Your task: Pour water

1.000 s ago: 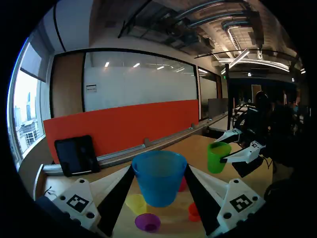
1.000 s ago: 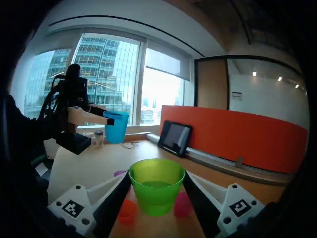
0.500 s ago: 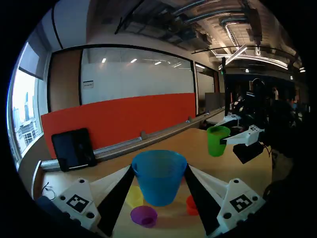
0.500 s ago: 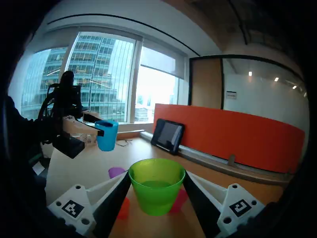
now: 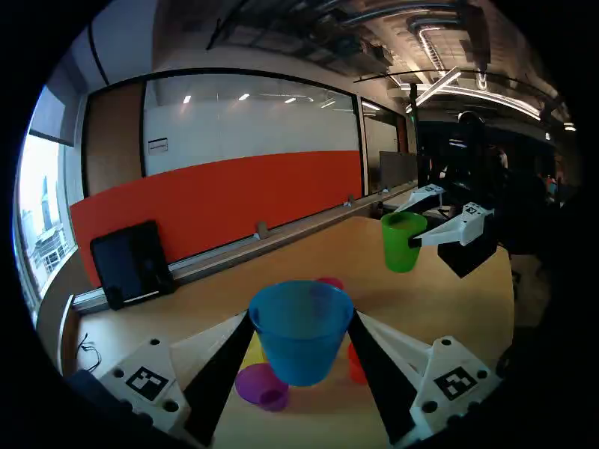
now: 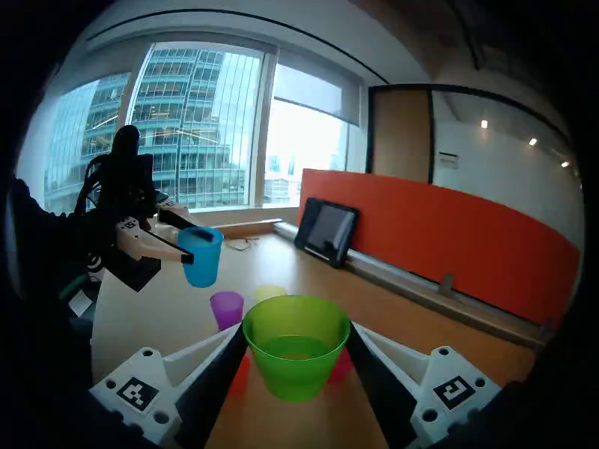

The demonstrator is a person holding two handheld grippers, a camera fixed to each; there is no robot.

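Two held cups: left gripper (image 5: 301, 323) clamps blue cup (image 5: 301, 344); right gripper (image 6: 296, 337) clamps green cup (image 6: 296, 370), apparently part-full. Risk: tilting while cups are well apart spills water.

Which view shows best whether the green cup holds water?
The right gripper view. The green cup sits close between the fingers of the right gripper, and you look down past its rim onto the water inside. The left gripper view shows this cup farther off, mostly from the side, so its contents cannot be made out.
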